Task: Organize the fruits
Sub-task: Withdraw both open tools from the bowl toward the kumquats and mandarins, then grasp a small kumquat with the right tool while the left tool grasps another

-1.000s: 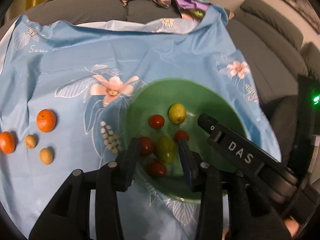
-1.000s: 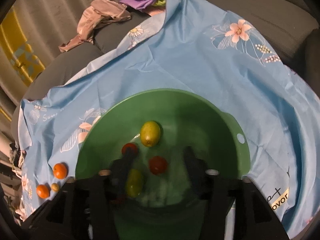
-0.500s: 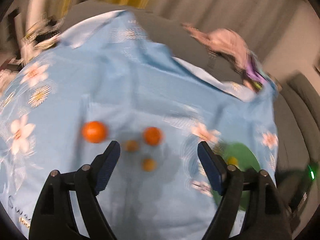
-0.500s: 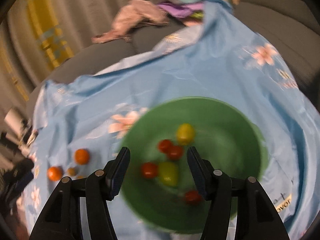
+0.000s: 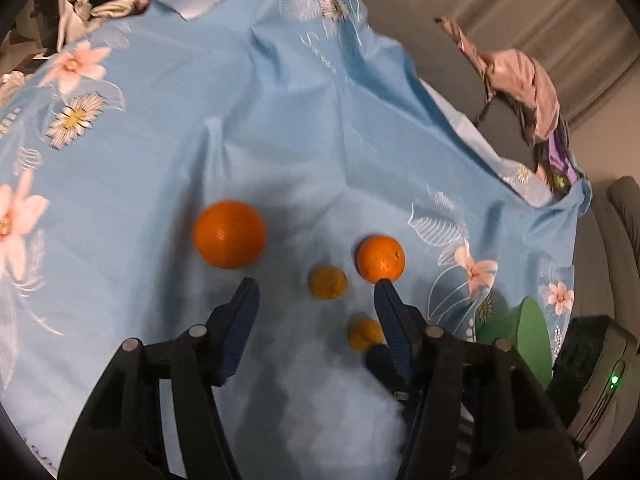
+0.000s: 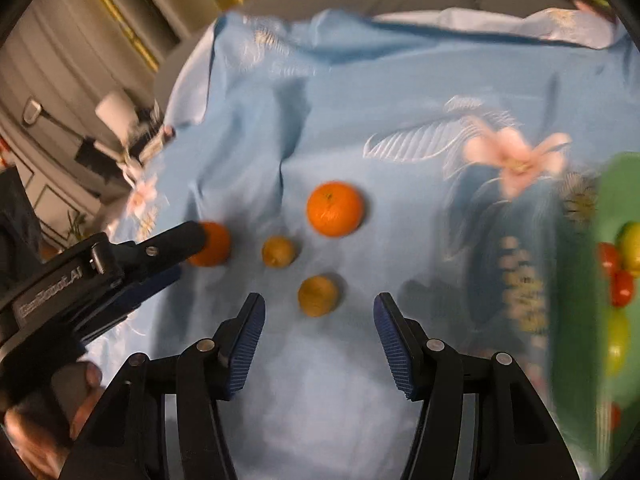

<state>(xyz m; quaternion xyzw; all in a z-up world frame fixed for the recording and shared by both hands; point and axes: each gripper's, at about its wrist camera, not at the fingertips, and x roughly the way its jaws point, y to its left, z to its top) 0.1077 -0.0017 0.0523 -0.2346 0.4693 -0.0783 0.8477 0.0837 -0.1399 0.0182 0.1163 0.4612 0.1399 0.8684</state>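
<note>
Two oranges (image 5: 229,234) (image 5: 380,258) and two small yellow-orange fruits (image 5: 327,282) (image 5: 362,334) lie on the blue flowered cloth (image 5: 280,120). My left gripper (image 5: 316,286) hovers over them with its jaws closing. The farther small fruit shows in the gap, and no pad touches it. My right gripper (image 6: 318,308) is open, with a small fruit (image 6: 318,296) just ahead of its tips, untouched. In the right wrist view the left gripper (image 6: 180,258) reaches in from the left and hides part of one orange (image 6: 214,244). The other orange (image 6: 335,209) lies farther back.
A green bowl (image 6: 580,280) (image 5: 528,328) with red tomatoes (image 6: 618,280) and yellow-green fruits stands to the right. A black device (image 5: 600,376) with a green light sits beyond it. Crumpled clothes (image 5: 520,80) lie on the grey sofa. A hand (image 6: 40,420) holds the left gripper.
Both grippers swung left from over the green bowl to the loose oranges. The left jaws, narrow around a green fruit in the bowl, spread wide and then narrowed somewhat.
</note>
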